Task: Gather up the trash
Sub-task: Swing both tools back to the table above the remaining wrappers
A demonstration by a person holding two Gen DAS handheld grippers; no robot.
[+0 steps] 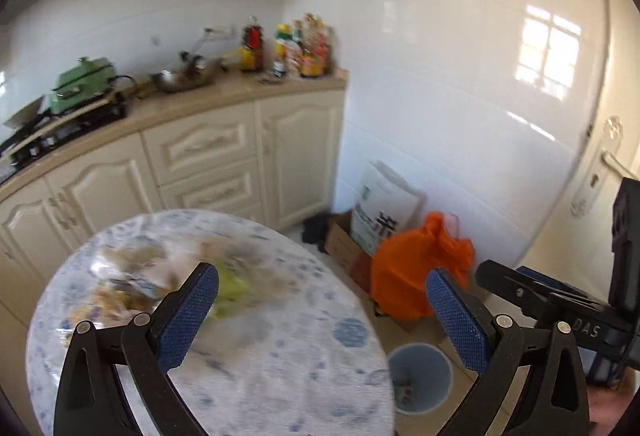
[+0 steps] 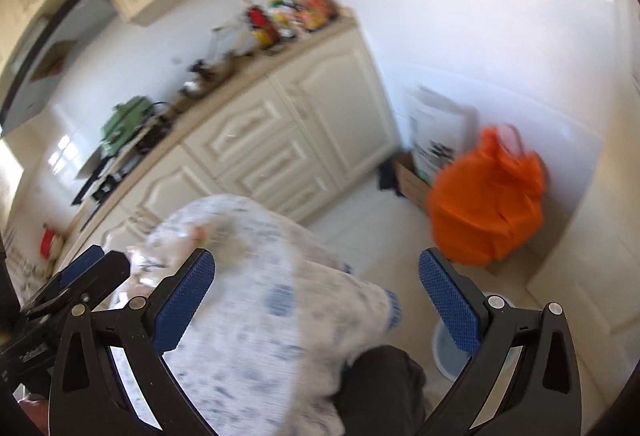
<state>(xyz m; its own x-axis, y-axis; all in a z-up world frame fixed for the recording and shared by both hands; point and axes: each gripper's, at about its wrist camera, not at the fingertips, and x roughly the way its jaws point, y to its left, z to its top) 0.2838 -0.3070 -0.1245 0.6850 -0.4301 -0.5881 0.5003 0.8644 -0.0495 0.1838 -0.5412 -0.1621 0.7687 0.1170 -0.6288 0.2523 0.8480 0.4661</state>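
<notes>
Both grippers, left (image 1: 322, 310) and right (image 2: 316, 290), are wide open and hold nothing. The trash (image 1: 132, 288) sits on the table (image 1: 280, 376). A careless grab could knock scraps past the bin (image 1: 420, 376).

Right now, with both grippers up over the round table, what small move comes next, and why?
Probably lower the left gripper toward the scraps piled on the table. Both grippers stand open and empty, the right gripper too, and the waste bin waits on the floor beside it.
</notes>
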